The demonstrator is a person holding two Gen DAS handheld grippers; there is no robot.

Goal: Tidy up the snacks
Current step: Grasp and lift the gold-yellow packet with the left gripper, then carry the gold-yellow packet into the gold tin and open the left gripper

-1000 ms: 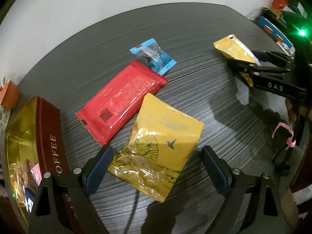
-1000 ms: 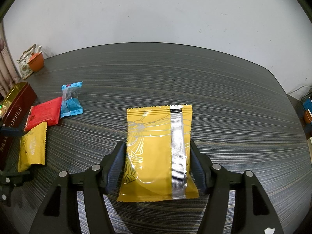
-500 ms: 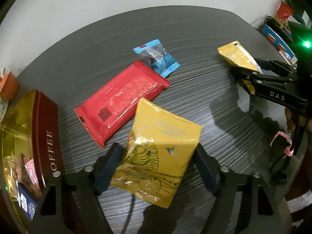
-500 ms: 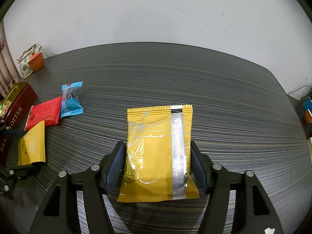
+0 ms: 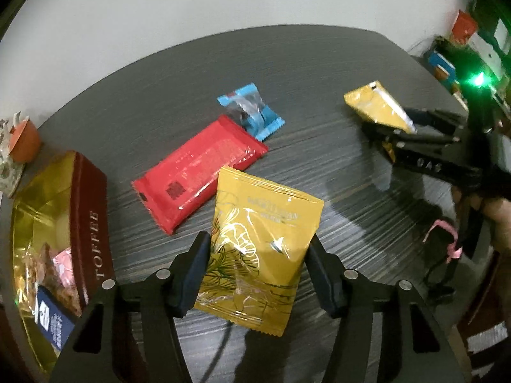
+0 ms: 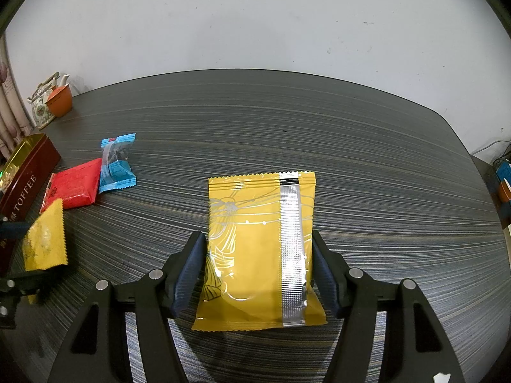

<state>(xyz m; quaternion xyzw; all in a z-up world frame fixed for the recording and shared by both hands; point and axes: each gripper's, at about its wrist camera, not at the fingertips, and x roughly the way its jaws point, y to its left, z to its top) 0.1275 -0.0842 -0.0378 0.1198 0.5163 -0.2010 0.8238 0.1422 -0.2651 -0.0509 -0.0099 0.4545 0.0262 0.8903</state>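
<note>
Yellow bag [image 5: 258,249] pinched between the pads of the left gripper [image 5: 257,271], lifted off the dark table [image 5: 319,63] and tilted. Red pack [image 5: 199,172] flat on the table just past it. Blue candy [image 5: 250,111] lying at the far end of the red pack, touching it. Brown toffee tin [image 5: 91,217] off to the left, lid off, with wrapped sweets [image 5: 60,274] inside. Orange cup [image 5: 24,140] and a painted teapot [image 6: 40,103] at the far left edge of the table.

Second yellow bag [image 6: 260,252], silver strip up, squeezed at both sides by the right gripper [image 6: 258,271]. Held up off the table too, as seen from the left wrist view [image 5: 378,105]. Well apart from the tin, out near the middle of the table. White wall [image 6: 255,16] behind.
</note>
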